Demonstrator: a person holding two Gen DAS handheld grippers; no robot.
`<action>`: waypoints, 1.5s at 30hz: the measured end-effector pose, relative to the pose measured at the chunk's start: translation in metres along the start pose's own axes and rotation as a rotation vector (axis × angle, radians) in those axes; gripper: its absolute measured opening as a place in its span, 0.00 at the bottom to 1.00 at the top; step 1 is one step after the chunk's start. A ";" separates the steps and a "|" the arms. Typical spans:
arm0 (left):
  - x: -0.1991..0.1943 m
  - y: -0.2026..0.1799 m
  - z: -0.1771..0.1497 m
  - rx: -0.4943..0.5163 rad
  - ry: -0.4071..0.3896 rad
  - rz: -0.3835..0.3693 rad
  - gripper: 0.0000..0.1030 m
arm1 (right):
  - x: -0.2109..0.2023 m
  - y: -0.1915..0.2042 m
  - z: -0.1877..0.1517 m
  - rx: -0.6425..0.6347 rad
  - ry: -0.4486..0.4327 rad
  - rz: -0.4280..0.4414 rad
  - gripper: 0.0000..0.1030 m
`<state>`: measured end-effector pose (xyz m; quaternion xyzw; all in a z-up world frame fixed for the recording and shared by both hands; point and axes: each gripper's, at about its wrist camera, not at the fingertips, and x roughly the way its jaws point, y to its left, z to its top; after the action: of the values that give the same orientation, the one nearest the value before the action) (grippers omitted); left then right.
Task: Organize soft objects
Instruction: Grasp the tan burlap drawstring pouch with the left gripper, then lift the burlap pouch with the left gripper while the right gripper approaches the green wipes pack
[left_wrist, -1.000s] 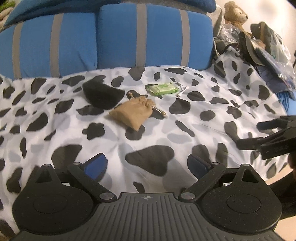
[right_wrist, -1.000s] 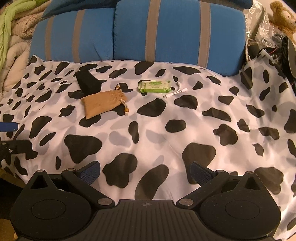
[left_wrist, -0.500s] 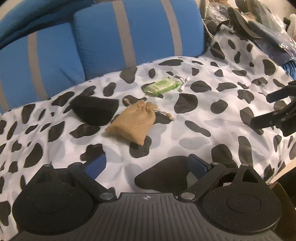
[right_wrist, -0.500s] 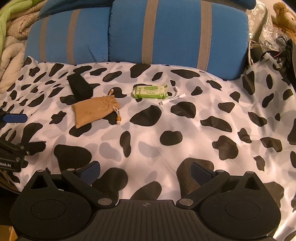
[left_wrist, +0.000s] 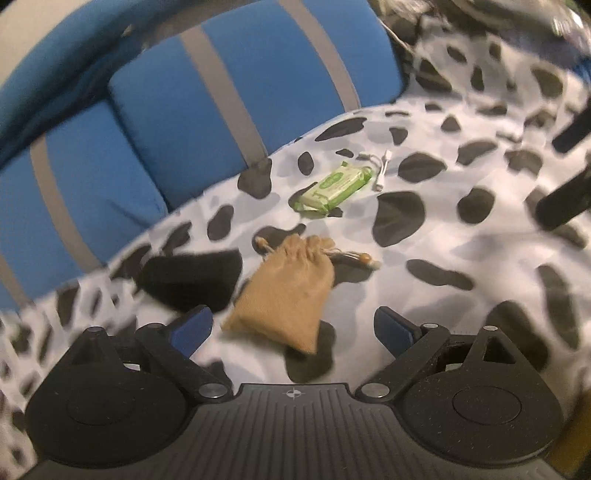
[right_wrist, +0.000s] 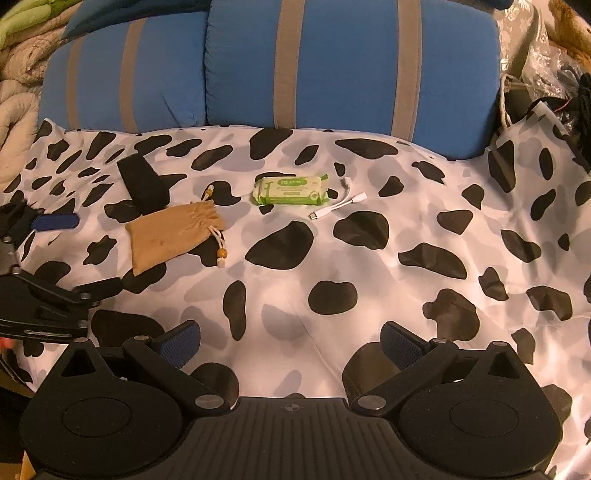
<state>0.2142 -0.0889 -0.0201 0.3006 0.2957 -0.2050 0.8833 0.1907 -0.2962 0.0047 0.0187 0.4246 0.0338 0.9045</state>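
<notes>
Pouch (left_wrist: 290, 295): tan cloth, flat, drawstring with beads, on spotted bedsheet (right_wrist: 369, 280). Left gripper (left_wrist: 291, 326) fingers spread above it; right gripper (right_wrist: 291, 341) fingers spread, empty.

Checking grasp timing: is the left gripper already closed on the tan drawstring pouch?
No, the left gripper is open, its fingers apart around the tan drawstring pouch.
</notes>
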 end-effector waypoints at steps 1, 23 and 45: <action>0.005 -0.005 0.003 0.036 -0.005 0.005 0.93 | 0.001 -0.001 0.001 -0.001 0.003 0.001 1.00; 0.096 -0.056 0.009 0.429 0.153 0.111 0.16 | 0.027 -0.010 0.019 0.005 0.038 0.035 1.00; 0.038 0.036 0.022 -0.164 0.145 -0.221 0.02 | 0.057 -0.008 0.039 -0.009 -0.059 -0.027 1.00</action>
<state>0.2708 -0.0839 -0.0156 0.2073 0.4055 -0.2540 0.8533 0.2572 -0.3004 -0.0145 0.0101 0.3980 0.0230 0.9170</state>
